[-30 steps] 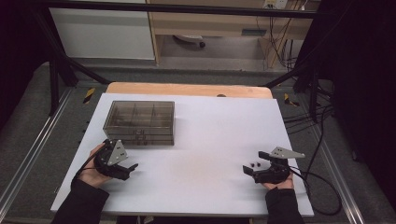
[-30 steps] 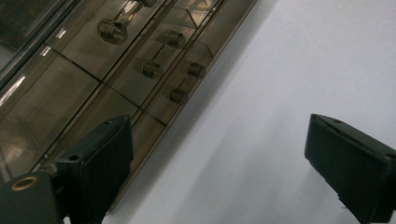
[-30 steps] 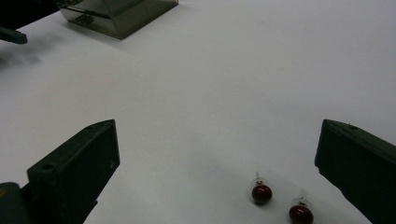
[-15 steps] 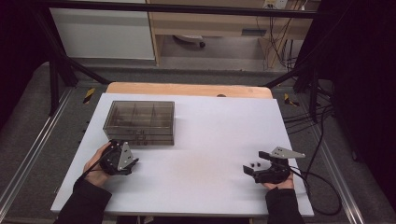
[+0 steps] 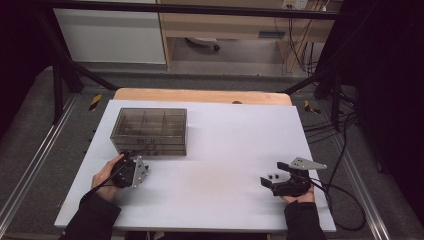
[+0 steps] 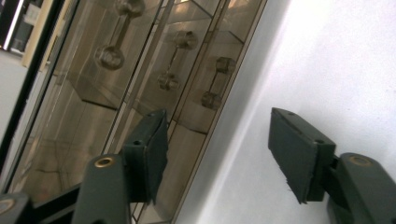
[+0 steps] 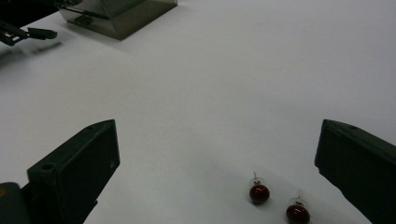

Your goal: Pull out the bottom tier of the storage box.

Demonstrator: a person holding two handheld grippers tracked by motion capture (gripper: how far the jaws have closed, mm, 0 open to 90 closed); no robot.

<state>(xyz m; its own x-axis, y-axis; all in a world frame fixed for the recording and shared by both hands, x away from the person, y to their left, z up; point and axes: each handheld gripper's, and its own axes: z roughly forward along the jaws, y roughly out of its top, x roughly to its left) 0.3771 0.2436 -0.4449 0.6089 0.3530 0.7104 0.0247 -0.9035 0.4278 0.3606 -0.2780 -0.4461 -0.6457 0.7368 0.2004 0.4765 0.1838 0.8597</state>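
We are looking at a smoky transparent drawer box (image 5: 150,131) sitting on the left half of the white table (image 5: 225,150), toward its far edge. In the left gripper view the box's front (image 6: 140,79) is showing several clear dumbbell-shaped drawer knobs, one of them (image 6: 215,84) lying just ahead of the jaws.

Our left hand-held gripper (image 5: 134,162) is sitting right at the near front of the box, its tips pointing at the drawer fronts. Its jaws have just been closing and are now standing at a middling width, with nothing pinched between them; in the left gripper view (image 6: 217,154) one pad is lying over the box front and the other over bare table, and whether either is touching the box we cannot tell.

Two small dark red stud earrings (image 5: 273,176) are lying side by side on the table's right part, near the front edge and well apart from the box. In the right gripper view the earrings (image 7: 259,192) are resting on the white surface just ahead of the right-hand jaw.

Our right hand-held gripper (image 5: 267,182) is resting low over the table just beside the earrings, its jaws spread wide and holding nothing.
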